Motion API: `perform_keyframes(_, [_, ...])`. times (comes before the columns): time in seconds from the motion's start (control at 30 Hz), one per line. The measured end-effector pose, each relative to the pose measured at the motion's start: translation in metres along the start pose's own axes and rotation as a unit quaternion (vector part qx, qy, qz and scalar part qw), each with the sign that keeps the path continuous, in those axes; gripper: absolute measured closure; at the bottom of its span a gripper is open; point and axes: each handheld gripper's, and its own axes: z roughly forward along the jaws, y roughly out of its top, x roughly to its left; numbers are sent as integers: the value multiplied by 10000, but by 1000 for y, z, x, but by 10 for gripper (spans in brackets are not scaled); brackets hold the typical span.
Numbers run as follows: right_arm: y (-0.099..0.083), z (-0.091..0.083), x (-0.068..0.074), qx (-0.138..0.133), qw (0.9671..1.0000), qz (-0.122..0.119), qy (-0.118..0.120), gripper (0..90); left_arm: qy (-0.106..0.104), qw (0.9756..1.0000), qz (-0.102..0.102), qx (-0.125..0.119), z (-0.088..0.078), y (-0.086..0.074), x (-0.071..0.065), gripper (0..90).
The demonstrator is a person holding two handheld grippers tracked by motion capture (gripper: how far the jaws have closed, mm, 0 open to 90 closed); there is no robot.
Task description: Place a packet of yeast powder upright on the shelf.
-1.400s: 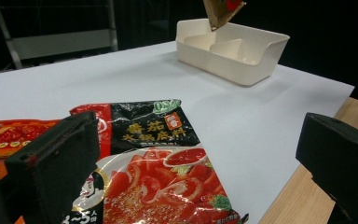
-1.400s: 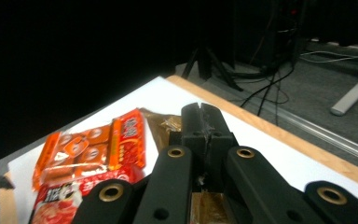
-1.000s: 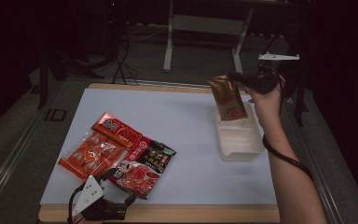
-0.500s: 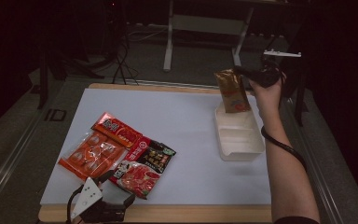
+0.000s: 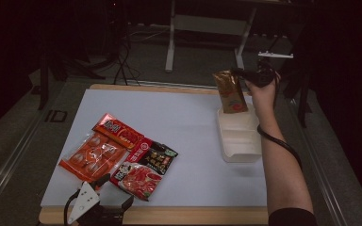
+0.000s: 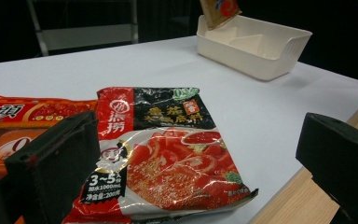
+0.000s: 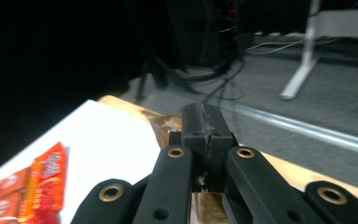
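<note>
A dim workshop floor strewn with cables and table legs surrounds the white-topped table (image 5: pixel 188 122) with its pale wooden edge, where I am working both tools from afar. My right gripper (image 5: pixel 243 75) has its jaws pinched fully together on the top edge of a shiny gold-brown foil pouch with a red emblem (image 5: pixel 231 92); the pouch hangs upright, its lower end dipping into the far end of the cream plastic divided bin (image 5: pixel 239 141) near the table's right side. From the right gripper view little of the foil can be made out past the closed black jaws. The right forearm stretches forward along the table's right edge, hand raised above the bin. My left gripper (image 5: pixel 104 188) rests low at the near edge, partly cut off, jaws spread wide and empty, pointing at the red-and-black printed soup-base packet (image 6: pixel 168 149), which overlaps an orange-red clear-windowed snack bag (image 5: pixel 96 150).
</note>
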Motion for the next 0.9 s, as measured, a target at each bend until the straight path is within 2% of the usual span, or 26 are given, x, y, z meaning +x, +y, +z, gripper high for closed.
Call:
perform_keyframes(0.17, [-4,4,-2,-27,9999,56,86,900,31,10000,-23,4,-1,-1,1,2])
perform_keyframes(0.3, [-11,7,-5,54,9999,97,96,900,15,10000,2,5,-1,-1,0,3])
perform_keyframes(0.43, [-23,8,-12,177,9993,256,197,900,-2,10000,8,16,0,0,0,3])
perform_keyframes(0.6, [-31,10,-15,246,9991,282,178,899,-17,10000,26,38,1,0,0,3])
perform_keyframes(0.77, [-44,6,-22,197,9986,482,118,899,-31,10000,44,42,1,0,-1,3])
perform_keyframes(0.8, [-50,4,-27,155,9981,589,12,898,-31,10000,43,40,1,0,-1,2])
perform_keyframes(0.83, [-50,4,-27,155,9981,589,12,898,-34,10000,33,42,1,0,-1,2])
perform_keyframes(0.9, [-57,-2,-37,-19,9963,859,56,896,-41,10000,41,50,2,0,-1,3])
